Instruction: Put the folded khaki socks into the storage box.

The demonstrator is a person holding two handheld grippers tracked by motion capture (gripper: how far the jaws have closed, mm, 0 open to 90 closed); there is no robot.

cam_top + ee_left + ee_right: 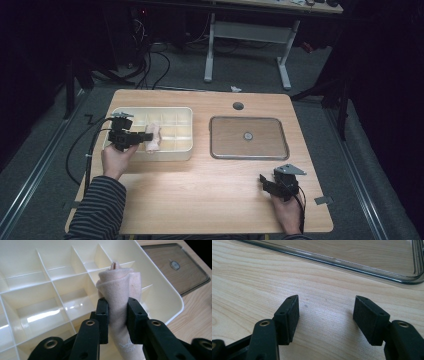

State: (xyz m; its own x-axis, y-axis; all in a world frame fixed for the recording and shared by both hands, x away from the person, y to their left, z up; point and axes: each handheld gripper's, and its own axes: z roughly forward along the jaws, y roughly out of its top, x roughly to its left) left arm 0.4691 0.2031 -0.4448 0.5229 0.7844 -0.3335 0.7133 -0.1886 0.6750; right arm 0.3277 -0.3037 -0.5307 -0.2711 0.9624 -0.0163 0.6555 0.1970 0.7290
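Wooden table (200,190): left gripper (117,312) jaws clenched on rolled cloth (120,287) above divided tray (37,290); right gripper (327,315) jaws released near clear lid (362,255).

You sit at a light wooden table (210,195) with rounded corners, lit brightly from above while the room around it falls into near darkness. Grey carpet (310,75) covers the floor. Metal rails (35,175) run along the floor on both sides of the table. Behind it stands a second desk (250,30) on white metal legs — black cables (150,65) lie tangled on the floor to its left. A small white scrap (235,89) lies on the carpet just past your table's far edge.
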